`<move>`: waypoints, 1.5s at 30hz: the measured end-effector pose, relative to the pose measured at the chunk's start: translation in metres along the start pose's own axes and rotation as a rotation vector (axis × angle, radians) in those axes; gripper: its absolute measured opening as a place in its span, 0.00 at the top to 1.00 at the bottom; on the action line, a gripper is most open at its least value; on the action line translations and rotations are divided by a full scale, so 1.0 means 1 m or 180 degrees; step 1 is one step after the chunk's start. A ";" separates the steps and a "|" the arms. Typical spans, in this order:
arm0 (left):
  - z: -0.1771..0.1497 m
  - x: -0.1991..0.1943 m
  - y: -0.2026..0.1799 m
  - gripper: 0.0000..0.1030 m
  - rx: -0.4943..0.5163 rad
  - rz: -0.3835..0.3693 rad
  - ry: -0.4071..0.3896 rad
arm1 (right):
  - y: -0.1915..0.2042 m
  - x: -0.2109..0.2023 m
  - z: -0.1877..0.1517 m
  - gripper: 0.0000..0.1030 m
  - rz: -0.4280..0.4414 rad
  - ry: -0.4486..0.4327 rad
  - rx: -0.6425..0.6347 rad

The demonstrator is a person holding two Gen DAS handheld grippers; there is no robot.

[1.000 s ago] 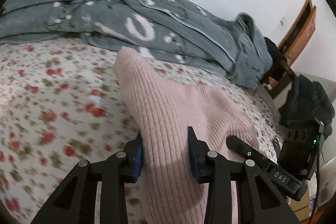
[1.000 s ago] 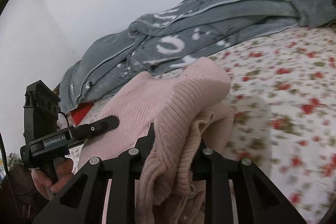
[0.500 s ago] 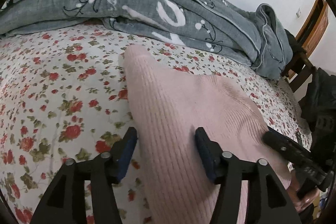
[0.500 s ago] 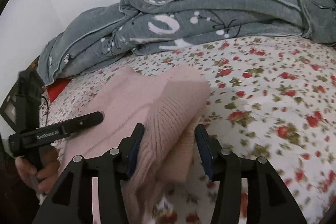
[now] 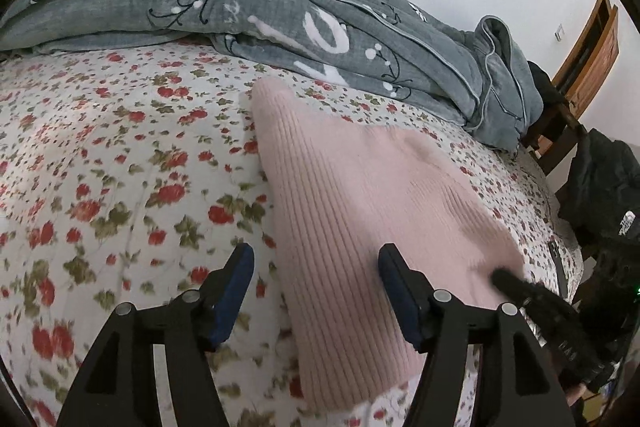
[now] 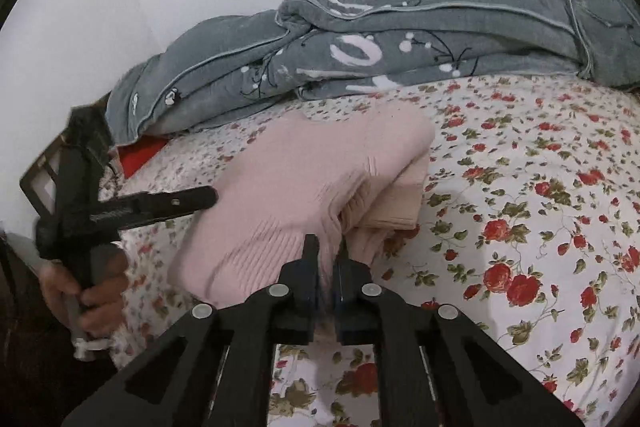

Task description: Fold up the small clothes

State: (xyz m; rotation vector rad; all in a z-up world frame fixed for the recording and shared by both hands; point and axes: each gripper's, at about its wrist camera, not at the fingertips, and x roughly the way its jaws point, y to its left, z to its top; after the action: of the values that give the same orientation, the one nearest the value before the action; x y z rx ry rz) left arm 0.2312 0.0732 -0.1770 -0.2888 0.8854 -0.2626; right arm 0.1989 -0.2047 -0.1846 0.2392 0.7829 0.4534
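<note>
Ribbed pink knit sweater (image 5: 360, 195) lies on matt floral cotton sheet (image 5: 100, 167); fleecy grey blanket (image 5: 280, 7) behind.

a white logo with small lettering, too tiny to read, sits on the black jacket (image 5: 608, 187) at the far right. large white letter shapes on the grey blanket (image 5: 320, 27) include a clear "o". the left gripper's (image 6: 200, 199) side label is blurred.

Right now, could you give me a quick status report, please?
Left gripper open over the sweater's edge. Right gripper shut, at the sweater's near edge. Sweater folded on the bed. Nothing in the way.
</note>
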 end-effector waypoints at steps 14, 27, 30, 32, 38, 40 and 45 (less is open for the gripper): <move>-0.001 -0.014 -0.010 0.39 0.0169 0.0083 -0.0072 | -0.035 -0.018 -0.013 0.76 -0.0047 -0.0090 0.0397; 0.033 0.039 -0.027 0.55 0.0314 -0.0309 0.0029 | -0.016 0.045 0.018 0.87 -0.0388 0.0015 -0.0266; 0.022 0.049 -0.029 0.55 0.0423 -0.0253 0.0050 | -0.021 0.042 0.012 0.87 -0.0370 0.0091 -0.0253; 0.025 0.046 -0.033 0.54 0.0492 -0.0198 0.0024 | -0.021 0.038 0.016 0.87 -0.0362 0.0133 -0.0280; 0.057 0.054 -0.029 0.53 0.0414 -0.0099 -0.0031 | -0.017 0.037 0.057 0.84 -0.0195 -0.0092 -0.0311; 0.067 0.063 -0.029 0.53 0.0436 -0.0021 -0.0015 | -0.016 0.050 0.069 0.84 -0.0232 -0.0074 -0.0367; 0.076 0.088 -0.027 0.53 0.0443 0.0184 0.0080 | -0.032 0.087 0.074 0.84 -0.0228 0.0144 -0.0218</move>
State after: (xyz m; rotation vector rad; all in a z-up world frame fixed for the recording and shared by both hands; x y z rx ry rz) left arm 0.3412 0.0285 -0.1852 -0.1307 0.8942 -0.2735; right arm 0.3162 -0.1946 -0.1998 0.1370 0.8162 0.4183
